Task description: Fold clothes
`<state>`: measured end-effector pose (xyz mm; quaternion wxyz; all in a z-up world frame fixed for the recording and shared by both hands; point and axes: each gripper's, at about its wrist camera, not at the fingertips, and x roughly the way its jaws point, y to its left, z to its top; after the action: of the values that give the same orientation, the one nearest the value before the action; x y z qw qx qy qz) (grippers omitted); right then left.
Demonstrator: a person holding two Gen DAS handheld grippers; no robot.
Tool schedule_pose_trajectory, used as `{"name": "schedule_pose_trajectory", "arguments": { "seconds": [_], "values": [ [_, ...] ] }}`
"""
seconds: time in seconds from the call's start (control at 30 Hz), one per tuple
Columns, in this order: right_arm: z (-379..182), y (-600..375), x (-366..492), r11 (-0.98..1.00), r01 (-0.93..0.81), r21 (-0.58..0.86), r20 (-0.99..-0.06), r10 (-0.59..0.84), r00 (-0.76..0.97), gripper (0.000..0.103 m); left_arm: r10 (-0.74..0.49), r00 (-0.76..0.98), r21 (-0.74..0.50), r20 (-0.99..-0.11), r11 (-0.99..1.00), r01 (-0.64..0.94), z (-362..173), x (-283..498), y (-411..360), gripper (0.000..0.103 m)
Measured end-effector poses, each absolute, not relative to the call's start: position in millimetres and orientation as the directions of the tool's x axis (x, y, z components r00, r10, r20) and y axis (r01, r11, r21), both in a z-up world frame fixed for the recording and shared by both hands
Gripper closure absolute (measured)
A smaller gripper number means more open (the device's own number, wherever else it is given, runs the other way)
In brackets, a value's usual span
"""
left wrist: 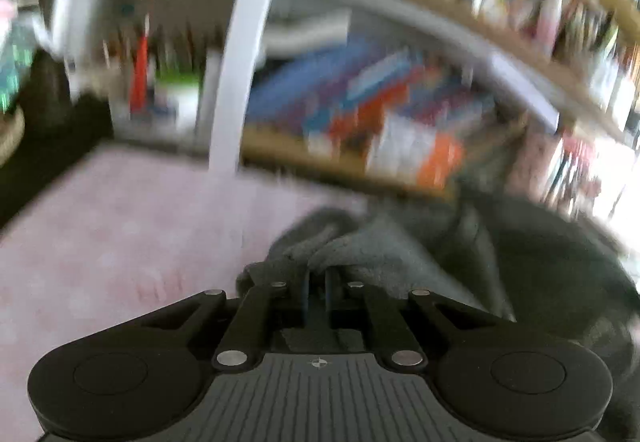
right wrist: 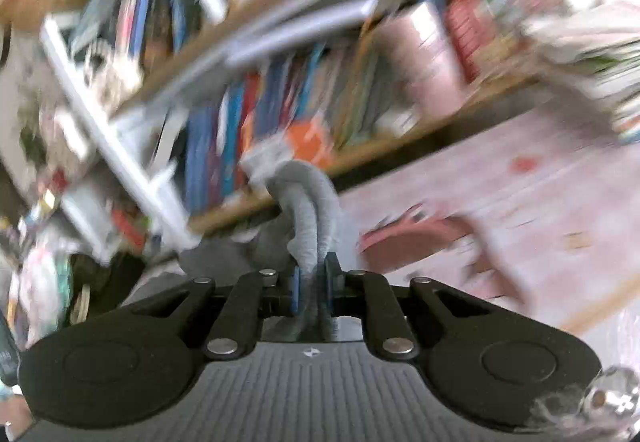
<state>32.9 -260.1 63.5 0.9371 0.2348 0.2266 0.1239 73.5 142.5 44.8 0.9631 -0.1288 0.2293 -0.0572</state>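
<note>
A grey fleece garment (left wrist: 400, 242) lies bunched on a pink dotted surface (left wrist: 120, 226) in the left wrist view. My left gripper (left wrist: 317, 276) is shut on a fold of it at its near edge. In the right wrist view my right gripper (right wrist: 313, 270) is shut on another part of the same grey garment (right wrist: 308, 197), which rises from between the blue pads as a rolled loop. Both views are blurred by motion.
A wooden bookshelf (left wrist: 360, 113) packed with books runs behind the pink surface, seen tilted as the bookshelf (right wrist: 280, 89) in the right view. A white curved post (left wrist: 244, 41) stands at the surface's far edge. A red garment (right wrist: 416, 238) lies on the pink surface to the right.
</note>
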Motion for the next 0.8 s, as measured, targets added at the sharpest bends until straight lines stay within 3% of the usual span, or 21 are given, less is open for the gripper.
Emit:
{"name": "schedule_pose_trajectory", "arguments": {
  "seconds": [0.13,0.2,0.3,0.4,0.47,0.53,0.8],
  "values": [
    [48.7,-271.8,-2.5,0.889,-0.126,0.441,-0.451,0.340,0.825,0.091,-0.044,0.954,-0.230,-0.297,0.973,-0.027,72.1,58.0,164.4,0.103],
    [24.4,-264.8,-8.4,0.866,-0.132,0.482,-0.535,0.410,0.739,0.091,0.028,0.947,-0.209,-0.320,0.973,-0.100,71.7,56.1,179.0,0.103],
    [-6.1,-250.6,-22.3,0.822,-0.159,0.548,-0.579,0.509,0.637,0.091,0.003,0.908,-0.211,-0.418,0.972,-0.100,54.6,41.3,194.9,0.095],
    [-6.8,-238.5,-34.4,0.810,-0.205,0.550,-0.561,0.540,0.627,0.090,-0.038,0.856,-0.149,-0.515,0.988,-0.047,36.2,12.4,191.5,0.077],
    [-5.7,-233.2,-36.6,0.809,-0.225,0.543,-0.559,0.548,0.622,0.090,-0.057,0.832,-0.128,-0.552,0.992,-0.017,24.9,-11.0,187.4,0.047],
    [-8.0,-233.0,-36.0,0.804,-0.223,0.552,-0.555,0.553,0.621,0.090,-0.072,0.825,-0.135,-0.560,0.991,-0.005,16.6,-33.3,185.6,0.035],
    [-11.1,-242.5,-35.8,0.804,-0.195,0.561,-0.537,0.533,0.654,0.088,-0.114,0.771,-0.268,-0.627,0.960,-0.076,-8.1,-54.4,185.3,0.036]
  ]
}}
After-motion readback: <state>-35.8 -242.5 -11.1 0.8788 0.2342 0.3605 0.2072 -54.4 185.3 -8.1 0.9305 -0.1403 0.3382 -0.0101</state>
